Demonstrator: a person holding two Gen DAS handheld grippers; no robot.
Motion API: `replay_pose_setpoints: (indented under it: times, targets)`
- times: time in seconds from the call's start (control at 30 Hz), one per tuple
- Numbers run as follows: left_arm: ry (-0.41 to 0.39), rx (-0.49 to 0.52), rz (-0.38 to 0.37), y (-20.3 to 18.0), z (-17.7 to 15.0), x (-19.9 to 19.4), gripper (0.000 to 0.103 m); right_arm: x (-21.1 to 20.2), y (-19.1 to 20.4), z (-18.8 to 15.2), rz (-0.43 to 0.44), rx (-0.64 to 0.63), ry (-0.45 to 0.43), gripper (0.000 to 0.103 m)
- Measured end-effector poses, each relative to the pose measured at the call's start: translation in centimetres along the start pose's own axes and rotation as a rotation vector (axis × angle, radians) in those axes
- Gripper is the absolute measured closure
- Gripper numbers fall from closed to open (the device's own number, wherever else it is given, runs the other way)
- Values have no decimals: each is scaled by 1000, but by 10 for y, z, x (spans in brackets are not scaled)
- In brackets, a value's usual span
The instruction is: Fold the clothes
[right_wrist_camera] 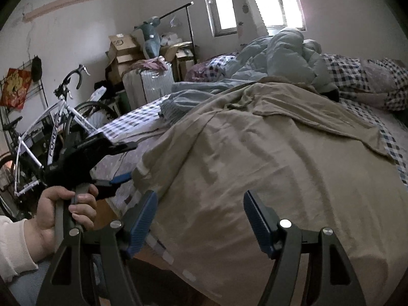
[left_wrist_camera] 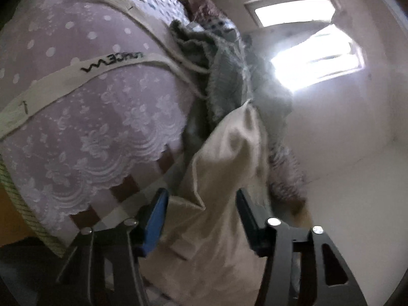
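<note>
Bed [right_wrist_camera: 392, 130] bears beige garment [right_wrist_camera: 255, 158]; cardboard boxes [right_wrist_camera: 122, 51] stacked behind.

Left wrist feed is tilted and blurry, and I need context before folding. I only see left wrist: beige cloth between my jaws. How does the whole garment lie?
Observer: In the right wrist view the beige garment is spread across the bed, with its near end draped over the bed's edge.
Operator: Where on it is the left gripper?
Observer: The left gripper is at the garment's left edge, held by a hand.
Operator: And the right gripper?
Observer: The right gripper has its jaws open over the garment's near end, and nothing is gripped.
</note>
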State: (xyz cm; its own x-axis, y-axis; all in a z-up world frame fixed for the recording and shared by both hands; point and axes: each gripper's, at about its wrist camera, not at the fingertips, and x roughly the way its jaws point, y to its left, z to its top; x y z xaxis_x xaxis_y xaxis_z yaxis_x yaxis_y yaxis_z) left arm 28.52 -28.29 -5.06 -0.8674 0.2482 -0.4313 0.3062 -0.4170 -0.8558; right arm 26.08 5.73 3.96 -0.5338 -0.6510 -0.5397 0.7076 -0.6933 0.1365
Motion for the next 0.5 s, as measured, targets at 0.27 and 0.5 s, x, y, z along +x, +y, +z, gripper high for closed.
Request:
replay_pose_setpoints:
  times: [0.27,0.5]
  targets:
    - [-11,-14,80,14,3,-10,45,19,27,-4,22,-41,32,29]
    - [-16,213,139,-18,-8,-9,45,25,37,-7,21,-72,40,29]
